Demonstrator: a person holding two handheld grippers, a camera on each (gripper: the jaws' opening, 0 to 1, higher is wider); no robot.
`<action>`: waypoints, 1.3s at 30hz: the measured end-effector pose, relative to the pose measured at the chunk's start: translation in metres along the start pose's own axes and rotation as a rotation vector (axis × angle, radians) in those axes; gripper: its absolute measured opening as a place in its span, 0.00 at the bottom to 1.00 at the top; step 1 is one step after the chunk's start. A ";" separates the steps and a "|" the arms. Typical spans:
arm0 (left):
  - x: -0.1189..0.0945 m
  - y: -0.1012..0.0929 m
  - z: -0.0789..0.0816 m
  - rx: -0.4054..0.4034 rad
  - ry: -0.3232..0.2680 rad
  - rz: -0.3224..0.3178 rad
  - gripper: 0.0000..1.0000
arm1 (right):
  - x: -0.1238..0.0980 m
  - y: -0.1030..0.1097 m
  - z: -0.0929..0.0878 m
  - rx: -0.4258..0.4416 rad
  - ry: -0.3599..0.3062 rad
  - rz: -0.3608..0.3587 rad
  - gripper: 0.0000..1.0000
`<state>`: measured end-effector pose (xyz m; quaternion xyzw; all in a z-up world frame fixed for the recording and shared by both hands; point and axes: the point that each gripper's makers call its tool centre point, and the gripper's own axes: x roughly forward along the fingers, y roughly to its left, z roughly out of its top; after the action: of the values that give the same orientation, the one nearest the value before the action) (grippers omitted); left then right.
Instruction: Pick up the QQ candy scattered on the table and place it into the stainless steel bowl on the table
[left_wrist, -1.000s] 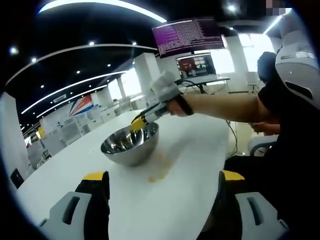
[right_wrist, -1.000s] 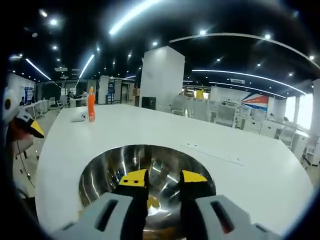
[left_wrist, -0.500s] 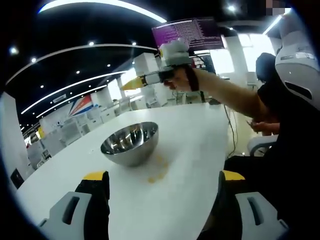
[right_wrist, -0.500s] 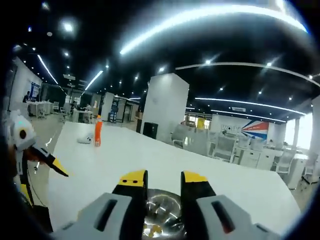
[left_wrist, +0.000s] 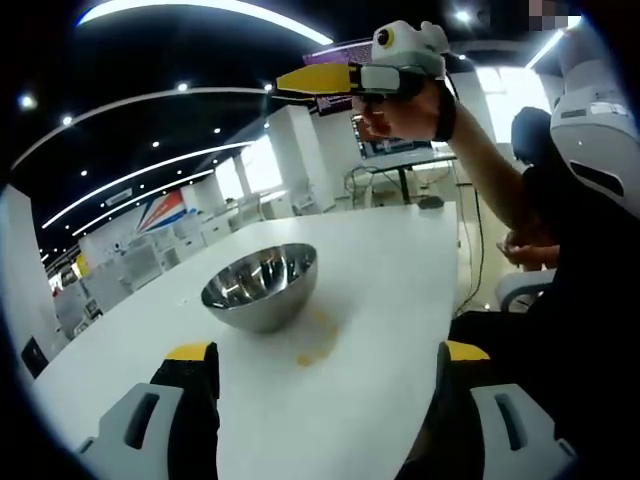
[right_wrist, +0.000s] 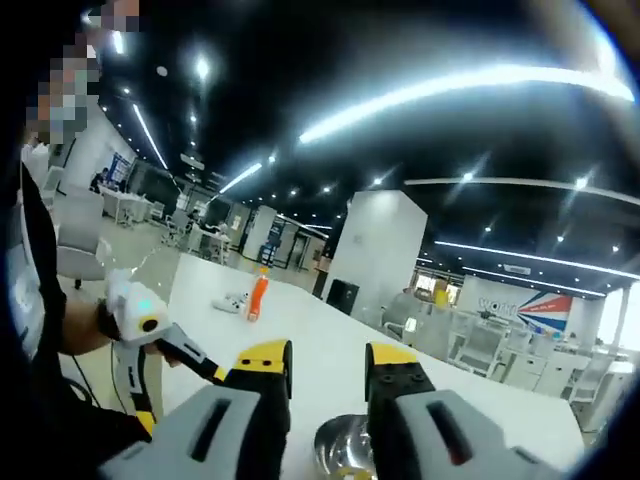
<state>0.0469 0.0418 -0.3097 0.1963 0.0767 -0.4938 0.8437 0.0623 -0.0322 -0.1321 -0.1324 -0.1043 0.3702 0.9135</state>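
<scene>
In the left gripper view, the left tongs (left_wrist: 318, 362) rise from the bottom edge with their two jaws standing wide apart, grey plastic bodies tipped with yellow and black pads, nothing between them. Beyond them lies the smooth white worktop (left_wrist: 400, 260) with a rounded edge. On it sits the stainless steel bowl (left_wrist: 260, 287), a polished round bowl whose wall mirrors the ceiling lights. Just beside the bowl's near side, a small cluster of yellowish QQ candy (left_wrist: 318, 350) lies scattered on the bare surface, too blurred to count. High above the bowl, the right tongs (left_wrist: 300, 78) are held in a person's hand (left_wrist: 400, 105), their yellow beak-like tips together and pointing sideways; nothing is seen at the tips. A purple-lit monitor (left_wrist: 345, 50) hangs behind.

In the right gripper view, the right tongs (right_wrist: 328, 357) show yellow-capped jaws with only a narrow gap, gripping nothing. Between them, low down, a sliver of the shiny bowl (right_wrist: 345, 460) appears. The left tongs (right_wrist: 205, 365) enter from the left, held in a hand (right_wrist: 85, 330). Farther along the worktop (right_wrist: 300, 340) stands a slim orange bottle (right_wrist: 258, 297) beside a small white object (right_wrist: 232, 302).
</scene>
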 end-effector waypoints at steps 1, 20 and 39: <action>0.000 0.000 0.000 0.000 0.000 0.000 0.90 | -0.001 0.006 -0.003 -0.003 0.004 0.009 0.28; 0.001 -0.002 0.000 0.001 0.001 -0.004 0.90 | -0.005 0.071 -0.140 0.137 0.251 0.138 0.26; 0.005 -0.003 -0.002 0.003 0.014 -0.012 0.90 | -0.001 0.038 -0.262 0.195 0.453 0.034 0.25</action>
<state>0.0467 0.0369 -0.3137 0.2006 0.0827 -0.4975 0.8399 0.1129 -0.0501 -0.3916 -0.1251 0.1414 0.3546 0.9158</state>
